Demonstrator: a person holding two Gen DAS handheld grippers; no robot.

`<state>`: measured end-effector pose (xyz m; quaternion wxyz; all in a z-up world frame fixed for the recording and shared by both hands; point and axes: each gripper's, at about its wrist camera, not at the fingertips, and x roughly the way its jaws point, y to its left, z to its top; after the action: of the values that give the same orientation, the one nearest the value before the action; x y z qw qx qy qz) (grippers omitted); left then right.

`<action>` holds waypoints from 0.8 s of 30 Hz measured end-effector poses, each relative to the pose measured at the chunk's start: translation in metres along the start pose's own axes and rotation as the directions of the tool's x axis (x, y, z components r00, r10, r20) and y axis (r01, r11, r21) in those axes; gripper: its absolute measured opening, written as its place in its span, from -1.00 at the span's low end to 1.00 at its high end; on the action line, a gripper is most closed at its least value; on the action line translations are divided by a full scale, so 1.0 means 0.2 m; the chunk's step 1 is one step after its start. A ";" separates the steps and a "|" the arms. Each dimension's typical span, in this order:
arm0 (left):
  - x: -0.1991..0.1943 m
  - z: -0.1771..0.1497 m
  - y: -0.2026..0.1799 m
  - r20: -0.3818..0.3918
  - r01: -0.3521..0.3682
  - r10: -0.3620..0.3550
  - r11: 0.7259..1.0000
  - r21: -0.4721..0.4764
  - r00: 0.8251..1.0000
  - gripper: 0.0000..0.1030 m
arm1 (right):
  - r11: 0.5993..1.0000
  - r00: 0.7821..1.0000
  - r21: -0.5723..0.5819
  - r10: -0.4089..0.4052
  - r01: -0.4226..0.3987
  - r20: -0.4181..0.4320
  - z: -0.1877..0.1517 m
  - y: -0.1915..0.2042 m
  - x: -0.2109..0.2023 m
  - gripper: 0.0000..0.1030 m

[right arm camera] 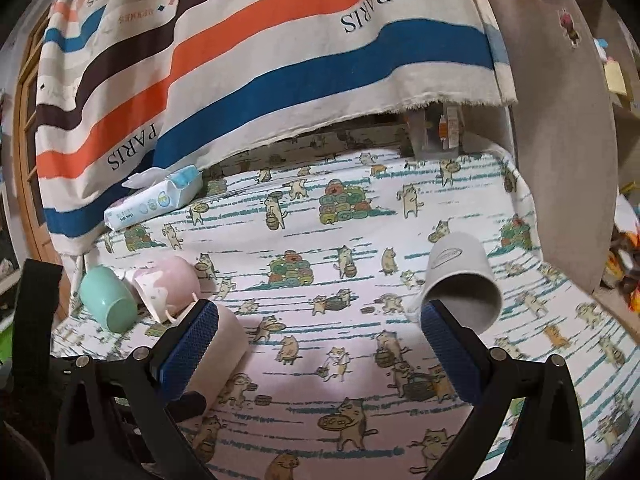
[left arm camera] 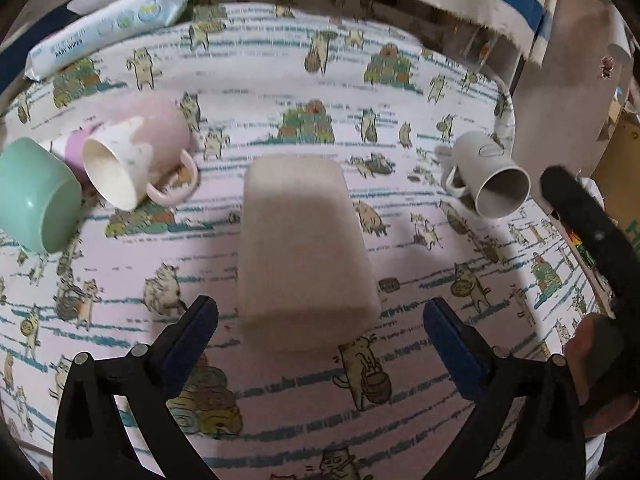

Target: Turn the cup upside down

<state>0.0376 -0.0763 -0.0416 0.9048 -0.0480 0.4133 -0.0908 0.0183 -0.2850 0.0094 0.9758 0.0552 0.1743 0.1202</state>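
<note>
Both claws are spread and hold nothing. The left claw hovers over the near end of a beige cup standing upside down at the middle of the cat-print surface. The right claw is above bare cloth. A grey mug lies tipped at right; a pink mug and green cup lie left. Wipes rest far left.

My left gripper: fingers spread wide, holding nothing.
Between my fingers: a pale beige square-sided cup, base up on the cat-print cloth.
Left: a mint green cup on its side.
Right: a grey handled mug, tipped over.
</note>
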 end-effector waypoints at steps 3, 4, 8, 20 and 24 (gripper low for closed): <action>0.03 -0.02 0.00 -0.016 -0.005 0.004 1.000 -0.018 1.000 0.89 | 1.000 1.000 -0.011 -0.011 0.012 0.012 0.00 0.00 -0.01 0.99; 0.03 -0.02 0.00 -0.020 -0.006 0.005 1.000 -0.026 1.000 0.83 | 1.000 1.000 -0.009 -0.007 0.007 0.009 0.00 0.00 -0.01 0.99; 0.05 -0.04 0.01 -0.039 -0.006 0.004 0.999 -0.054 0.999 0.63 | 1.000 1.000 -0.010 -0.002 0.002 0.003 0.00 0.00 -0.01 0.99; -0.08 -0.02 0.01 0.049 -0.035 0.036 0.999 -0.030 0.998 0.30 | 1.000 1.000 -0.025 -0.001 0.001 0.001 0.00 0.02 -0.01 0.99; -0.14 0.05 0.01 0.086 -0.049 0.048 0.999 0.000 0.995 0.29 | 1.000 1.000 -0.026 -0.006 0.006 -0.001 0.01 0.03 0.00 0.99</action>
<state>0.0276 -0.0690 -0.0154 0.9236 -0.0409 0.3751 -0.0671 0.0171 -0.2802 0.0122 0.9767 0.0420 0.1735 0.1194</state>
